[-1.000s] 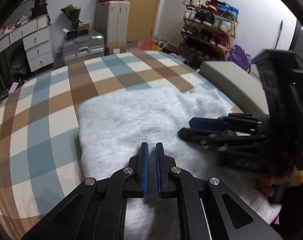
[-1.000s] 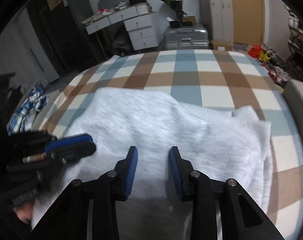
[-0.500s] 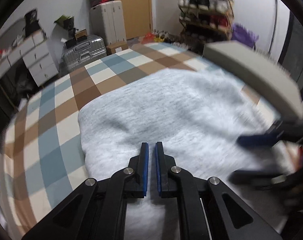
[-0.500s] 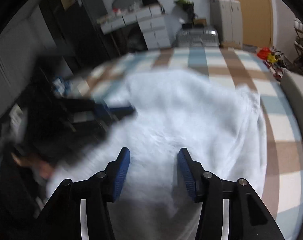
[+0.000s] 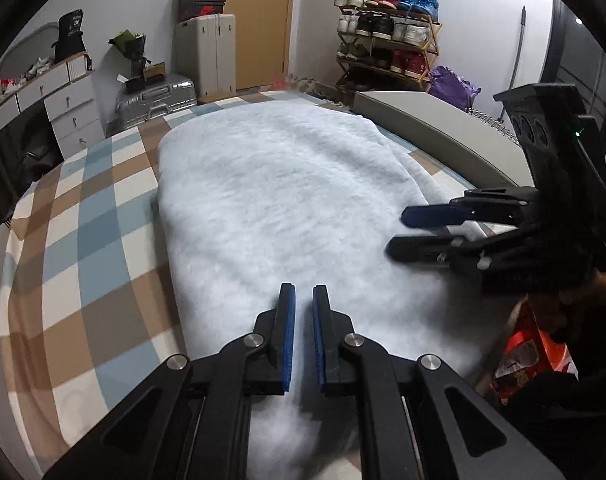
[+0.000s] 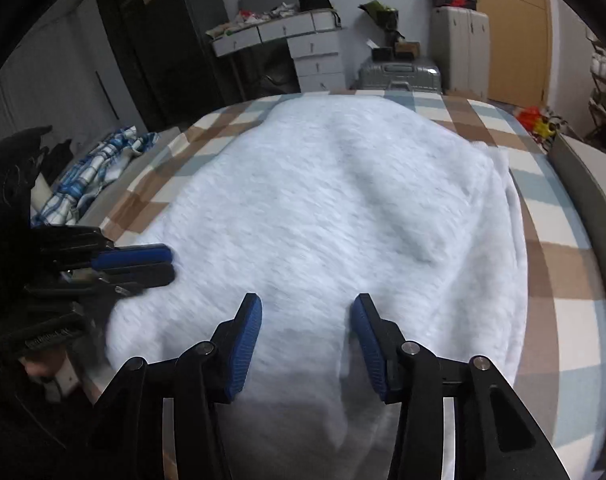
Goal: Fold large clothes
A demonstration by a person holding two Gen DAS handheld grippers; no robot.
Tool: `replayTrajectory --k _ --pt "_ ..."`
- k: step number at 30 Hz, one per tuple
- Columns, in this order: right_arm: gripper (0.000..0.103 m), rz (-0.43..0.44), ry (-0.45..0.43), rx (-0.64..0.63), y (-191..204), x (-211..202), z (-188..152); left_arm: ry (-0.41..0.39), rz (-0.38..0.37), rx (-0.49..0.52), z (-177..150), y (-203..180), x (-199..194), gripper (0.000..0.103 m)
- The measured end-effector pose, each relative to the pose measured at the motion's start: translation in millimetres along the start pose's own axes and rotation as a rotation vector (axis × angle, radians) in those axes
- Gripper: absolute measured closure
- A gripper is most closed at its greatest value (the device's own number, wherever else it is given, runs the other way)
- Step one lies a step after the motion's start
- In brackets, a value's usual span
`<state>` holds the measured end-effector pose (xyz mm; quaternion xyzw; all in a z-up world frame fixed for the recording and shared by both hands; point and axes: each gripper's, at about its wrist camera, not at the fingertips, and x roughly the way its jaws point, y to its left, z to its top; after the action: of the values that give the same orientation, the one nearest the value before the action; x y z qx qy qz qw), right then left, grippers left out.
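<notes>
A large pale grey fleecy garment (image 5: 283,200) lies spread over the checked bedsheet (image 5: 83,240). My left gripper (image 5: 303,292) is low over its near edge, jaws shut, with no cloth seen pinched. The right wrist view shows that same left gripper (image 6: 169,265) at the left rim of the garment (image 6: 343,220). My right gripper (image 6: 307,304) hangs over the near part of the cloth. Its jaws are apart and closing, and a soft ridge of fabric lies between them, untouched by the pads. From the left wrist view, the right gripper (image 5: 399,233) reaches in from the right.
A grey padded bed end (image 5: 435,128) borders the far right side. A shoe rack (image 5: 387,48), suitcases (image 5: 155,100) and drawers (image 6: 315,56) line the walls. A blue plaid cloth (image 6: 91,176) lies off the bed's left. An orange-red bag (image 5: 531,352) sits near a hand.
Both grippers slid sideways along the near edge, so the garment now stretches straight ahead. The right jaws stand wider than a second ago. The left jaws stayed shut.
</notes>
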<state>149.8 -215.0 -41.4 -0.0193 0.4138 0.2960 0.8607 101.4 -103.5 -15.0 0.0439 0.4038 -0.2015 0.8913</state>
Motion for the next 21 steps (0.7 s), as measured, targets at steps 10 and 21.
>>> replayTrajectory --k 10,21 --pt "0.031 -0.098 -0.037 0.333 -67 -68 -46 -0.074 -0.053 -0.129 -18 18 -47 0.041" --pt "0.045 0.042 0.041 0.478 -74 -22 -49 -0.003 -0.065 -0.305 -13 42 6 0.039"
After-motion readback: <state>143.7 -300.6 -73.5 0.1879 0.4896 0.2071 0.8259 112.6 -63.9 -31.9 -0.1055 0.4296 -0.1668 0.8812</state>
